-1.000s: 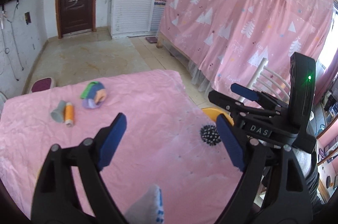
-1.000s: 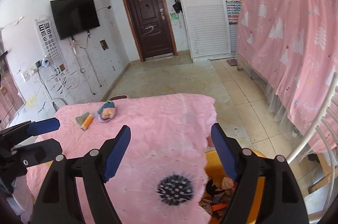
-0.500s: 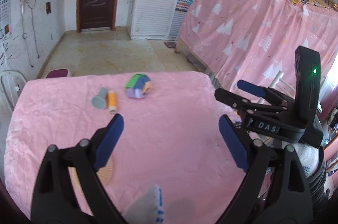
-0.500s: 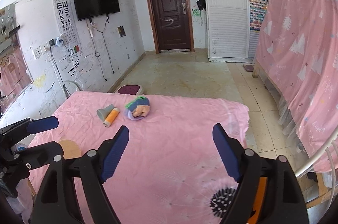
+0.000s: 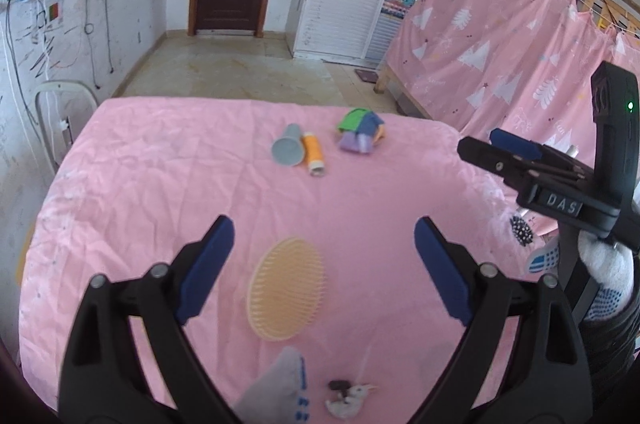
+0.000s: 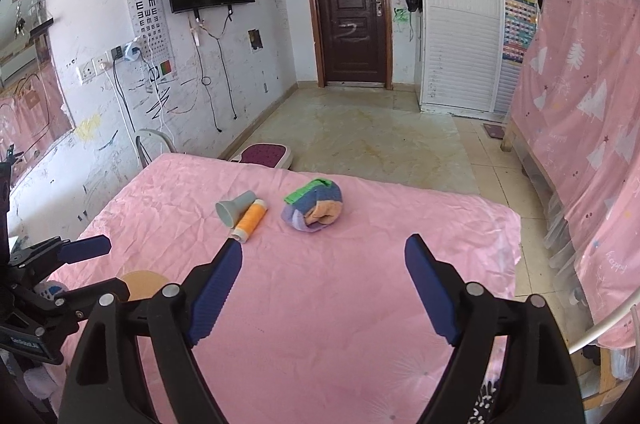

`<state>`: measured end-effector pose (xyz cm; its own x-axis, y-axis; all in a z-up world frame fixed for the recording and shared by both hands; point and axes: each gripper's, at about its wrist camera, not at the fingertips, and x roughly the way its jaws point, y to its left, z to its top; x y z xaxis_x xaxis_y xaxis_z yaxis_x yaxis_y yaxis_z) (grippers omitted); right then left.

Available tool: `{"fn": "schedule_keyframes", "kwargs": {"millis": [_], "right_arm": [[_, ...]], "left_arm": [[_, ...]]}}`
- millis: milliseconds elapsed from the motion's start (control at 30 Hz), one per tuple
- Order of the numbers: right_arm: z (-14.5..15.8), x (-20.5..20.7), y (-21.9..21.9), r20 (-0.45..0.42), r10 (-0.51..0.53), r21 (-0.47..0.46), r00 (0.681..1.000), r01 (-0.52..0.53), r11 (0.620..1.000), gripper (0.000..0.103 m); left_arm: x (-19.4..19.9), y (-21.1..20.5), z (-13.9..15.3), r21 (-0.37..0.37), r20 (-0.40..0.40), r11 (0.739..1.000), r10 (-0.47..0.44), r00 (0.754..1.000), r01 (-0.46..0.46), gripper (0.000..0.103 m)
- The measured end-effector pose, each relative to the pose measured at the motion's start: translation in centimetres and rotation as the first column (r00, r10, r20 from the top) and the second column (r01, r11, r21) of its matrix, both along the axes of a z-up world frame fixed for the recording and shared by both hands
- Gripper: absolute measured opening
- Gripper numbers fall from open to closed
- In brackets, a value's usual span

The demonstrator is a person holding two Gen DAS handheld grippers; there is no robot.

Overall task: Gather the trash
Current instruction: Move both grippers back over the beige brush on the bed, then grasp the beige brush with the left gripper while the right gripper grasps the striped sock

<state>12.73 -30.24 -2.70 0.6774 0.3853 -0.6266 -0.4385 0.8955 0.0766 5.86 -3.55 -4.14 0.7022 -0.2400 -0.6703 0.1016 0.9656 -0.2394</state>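
Note:
On the pink-covered table [image 5: 160,183] lie a grey cone-shaped cup [image 5: 289,145], an orange spool [image 5: 313,153] and a balled multicoloured cloth [image 5: 362,131] at the far side. An orange oval comb [image 5: 286,288] lies under my left gripper [image 5: 324,228], which is open and empty. A small crumpled white scrap [image 5: 348,398] sits near the front edge. My right gripper [image 6: 324,244] hangs open and empty above the cloth-covered top, short of the spool [image 6: 251,220] and the cloth ball [image 6: 314,203]. Each gripper shows at the side of the other's view.
A black spiky brush [image 5: 521,230] lies by the table's right edge. A white chair [image 5: 60,103] stands at the far left corner, with a purple stool [image 6: 264,155] beyond the far edge. A pink-curtained bed [image 5: 500,63] fills the right. Gloved hands [image 5: 600,264] hold the grippers.
Both grippers have swung left across the table. The yellow bin at the right edge has left view, and the orange comb and white scrap have come into view. The right jaws have widened slightly.

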Motion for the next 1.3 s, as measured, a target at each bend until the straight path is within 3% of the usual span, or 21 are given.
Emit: {"fn": "schedule_keyframes", "kwargs": {"millis": [233, 367, 467, 567, 700, 800, 1300], "right_arm": [[-0.3, 0.9, 1.6, -0.008, 0.017, -0.024, 1.0, -0.017, 1.0, 0.076], [-0.7, 1.6, 2.2, -0.019, 0.023, -0.032, 1.0, -0.023, 0.999, 0.077], [-1.0, 2.2, 2.7, -0.028, 0.027, -0.035, 0.999, -0.028, 0.999, 0.078], [-1.4, 2.8, 3.1, -0.036, 0.032, -0.038, 0.999, -0.033, 0.999, 0.078], [-1.8, 3.8, 3.7, -0.047, 0.035, -0.052, 0.998, -0.037, 0.998, 0.078], [-2.0, 5.0, 4.0, -0.055, 0.033, -0.06, 0.998, -0.036, 0.998, 0.078], [-5.6, 11.9, 5.2, -0.157, -0.005, -0.067, 0.988, -0.006, 0.998, 0.078]], "left_arm": [[0.5, 1.4, -1.9, 0.001, -0.037, 1.0, 0.012, 0.999, -0.012, 0.088], [0.7, 1.7, -2.9, 0.007, -0.06, 1.0, 0.007, 0.998, -0.007, 0.08], [1.1, 1.8, -3.7, 0.017, -0.084, 1.0, 0.0, 0.996, 0.001, 0.07], [1.4, 1.7, -4.2, 0.021, -0.101, 1.0, -0.009, 0.995, 0.011, 0.066], [1.7, 1.4, -4.9, 0.022, -0.126, 0.999, -0.038, 0.991, 0.041, 0.045], [1.8, 1.2, -5.3, 0.01, -0.14, 0.998, -0.064, 0.988, 0.066, 0.035], [3.3, 3.2, -3.8, -0.028, -0.109, 0.999, -0.04, 0.993, 0.037, 0.028]]}}
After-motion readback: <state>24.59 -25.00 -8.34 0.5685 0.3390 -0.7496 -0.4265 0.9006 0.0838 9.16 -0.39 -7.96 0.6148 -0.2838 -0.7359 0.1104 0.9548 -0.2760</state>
